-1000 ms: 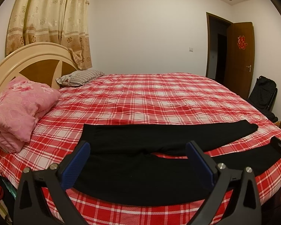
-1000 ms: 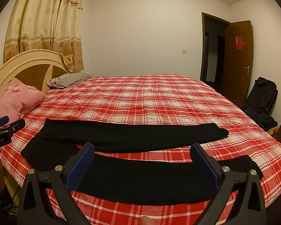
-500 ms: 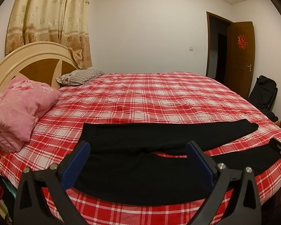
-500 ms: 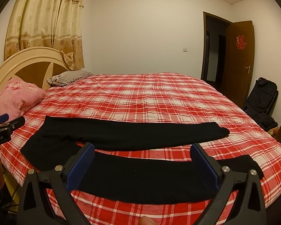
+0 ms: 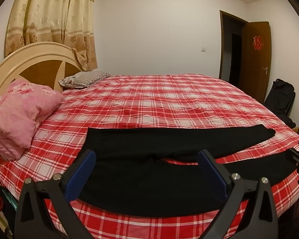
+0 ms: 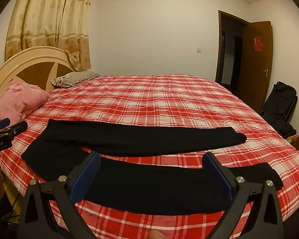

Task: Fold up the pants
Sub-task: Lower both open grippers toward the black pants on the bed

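Black pants (image 6: 133, 139) flat across near edge of bed (image 6: 159, 99), legs splayed apart, waist toward pink pillow (image 5: 20, 115), cuffs toward door side. Left hand-held gripper (image 5: 145, 167) over waist end, right hand-held gripper (image 6: 151, 169) over near leg, both spread wide, nothing held, above fabric. Risk: pinching plaid sheet with thin fabric, or near leg sliding off bed edge on lift.

bed (image 6: 169, 99) | on it: black pants (image 6: 141, 141), pink quilt (image 5: 20, 115), striped pillow (image 5: 83, 78)
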`<state>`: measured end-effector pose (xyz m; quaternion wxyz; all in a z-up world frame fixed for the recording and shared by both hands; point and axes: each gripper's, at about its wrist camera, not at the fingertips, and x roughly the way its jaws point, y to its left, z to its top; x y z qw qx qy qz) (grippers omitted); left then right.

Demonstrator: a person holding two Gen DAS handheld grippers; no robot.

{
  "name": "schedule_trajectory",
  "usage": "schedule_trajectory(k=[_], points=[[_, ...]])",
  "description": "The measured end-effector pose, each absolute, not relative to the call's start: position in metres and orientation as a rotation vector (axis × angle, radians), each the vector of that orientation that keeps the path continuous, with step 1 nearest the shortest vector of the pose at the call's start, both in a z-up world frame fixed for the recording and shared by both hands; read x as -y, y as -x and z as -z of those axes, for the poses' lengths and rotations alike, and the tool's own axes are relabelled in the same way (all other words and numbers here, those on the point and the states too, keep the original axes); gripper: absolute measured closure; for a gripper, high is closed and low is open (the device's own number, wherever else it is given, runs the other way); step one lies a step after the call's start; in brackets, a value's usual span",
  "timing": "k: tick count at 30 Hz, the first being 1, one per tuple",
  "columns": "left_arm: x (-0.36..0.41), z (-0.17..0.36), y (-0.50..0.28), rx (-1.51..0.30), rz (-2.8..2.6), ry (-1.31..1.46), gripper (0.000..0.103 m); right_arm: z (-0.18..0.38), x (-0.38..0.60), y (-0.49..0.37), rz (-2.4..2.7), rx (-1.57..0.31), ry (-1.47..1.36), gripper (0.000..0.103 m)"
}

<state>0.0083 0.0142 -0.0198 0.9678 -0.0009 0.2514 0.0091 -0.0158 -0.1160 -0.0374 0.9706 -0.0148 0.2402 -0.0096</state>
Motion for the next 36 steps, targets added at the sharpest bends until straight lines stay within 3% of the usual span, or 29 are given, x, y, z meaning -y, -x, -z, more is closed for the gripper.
schedule_trajectory(k=[13, 24, 32, 36], points=[[-0.079, 0.062, -0.066, -0.627, -0.102, -0.018, 0.0, 0.06, 0.127, -0.006, 0.038, -0.542, 0.03, 0.001], [-0.185, 0.103, -0.182, -0.735, -0.176, -0.004, 0.001, 0.098, 0.148, -0.049, 0.085, -0.661, 0.045, 0.001], [-0.201, 0.13, -0.251, -0.85, -0.138, -0.049, 0.018, 0.108, 0.174, -0.086, 0.132, -0.735, 0.109, 0.001], [-0.208, 0.144, -0.274, -0.901, -0.088, -0.017, 0.034, 0.111, 0.187, -0.107, 0.143, -0.763, 0.112, 0.001]])
